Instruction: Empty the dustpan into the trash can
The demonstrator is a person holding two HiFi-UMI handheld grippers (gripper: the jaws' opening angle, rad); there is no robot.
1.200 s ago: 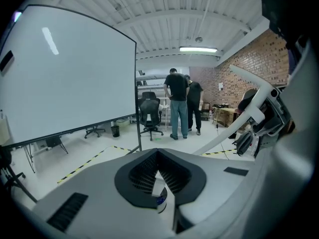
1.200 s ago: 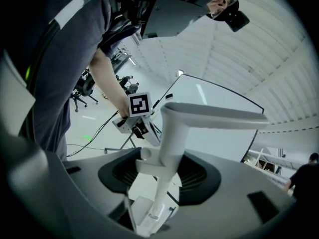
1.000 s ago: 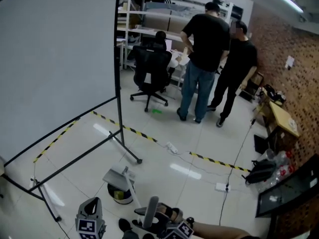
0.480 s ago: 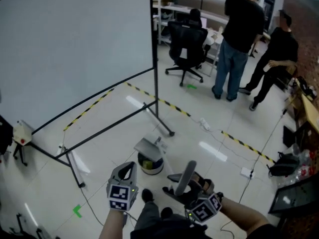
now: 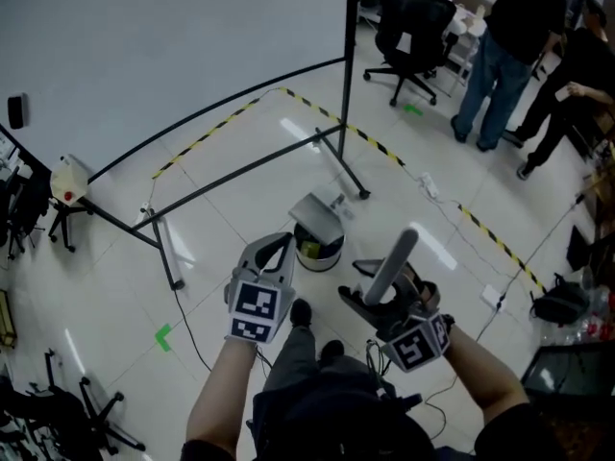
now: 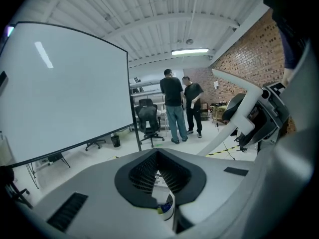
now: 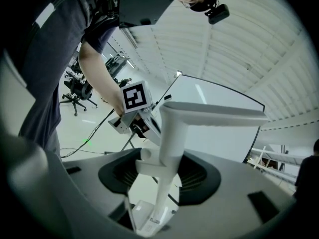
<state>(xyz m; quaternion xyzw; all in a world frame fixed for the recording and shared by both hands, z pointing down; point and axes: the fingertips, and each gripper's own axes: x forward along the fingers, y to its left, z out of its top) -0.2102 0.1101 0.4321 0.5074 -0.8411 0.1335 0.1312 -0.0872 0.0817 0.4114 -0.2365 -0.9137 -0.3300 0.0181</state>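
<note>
Head view: the small round white trash can with a tilted grey lid (image 5: pixel 318 249) is found on the pale tiled floor (image 5: pixel 211 248), at 1 o'clock from the left gripper (image 5: pixel 274 255) and at 10 o'clock from the right gripper (image 5: pixel 380 301). The grey long-handled plastic dustpan (image 5: pixel 396 257) is held apart from the can.

Left gripper view: the left gripper (image 6: pixel 159 176) is seen slightly parted and empty; the trash can (image 6: pixel 167 206) shows through the gap.

Right gripper view: the right gripper (image 7: pixel 162 178) is clamped on the dustpan (image 7: pixel 169 148) handle.
</note>
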